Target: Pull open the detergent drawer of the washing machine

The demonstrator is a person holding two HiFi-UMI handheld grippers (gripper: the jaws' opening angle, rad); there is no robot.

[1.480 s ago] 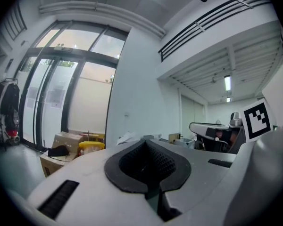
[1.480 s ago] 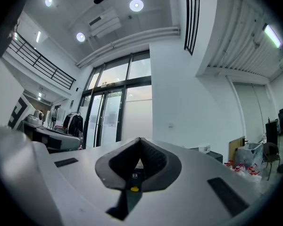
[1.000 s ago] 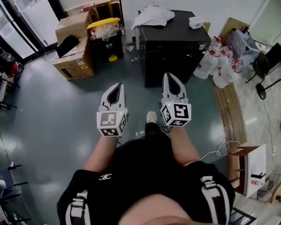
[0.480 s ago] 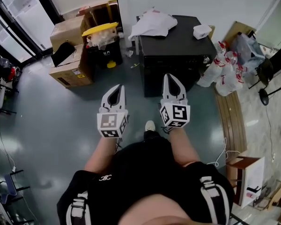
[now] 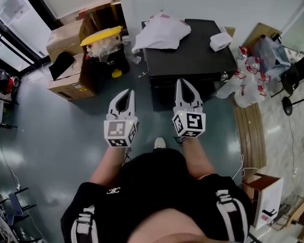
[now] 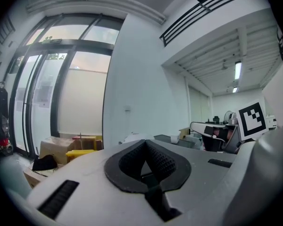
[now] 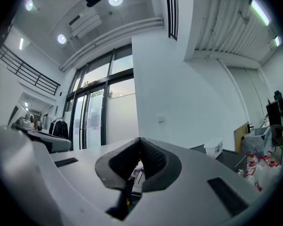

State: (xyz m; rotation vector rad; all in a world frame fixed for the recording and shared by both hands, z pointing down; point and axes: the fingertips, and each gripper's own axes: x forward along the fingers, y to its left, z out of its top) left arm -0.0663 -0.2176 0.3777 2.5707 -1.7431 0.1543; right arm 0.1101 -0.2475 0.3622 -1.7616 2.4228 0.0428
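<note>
The black washing machine [image 5: 192, 49] stands against the white wall, seen from above; its front and detergent drawer are hidden. A white cloth [image 5: 162, 27] and a small white box [image 5: 220, 40] lie on its top. My left gripper [image 5: 126, 92] is held out level over the grey floor, left of the machine's front corner, jaws shut and empty [image 6: 145, 142]. My right gripper [image 5: 185, 81] points at the machine's front edge, short of it, also shut on nothing [image 7: 140, 139].
Cardboard boxes [image 5: 66, 39] and a black bin with a yellow lid [image 5: 104, 37] stand left of the machine. Bags of plastic bottles [image 5: 248, 70] and a wooden plank [image 5: 251, 130] lie to its right. Tall windows [image 6: 61, 88] line the left wall.
The person has walked toward the machine: it and the boxes sit lower and closer in the head view. Both grippers keep the same shut pose in front of the body.
</note>
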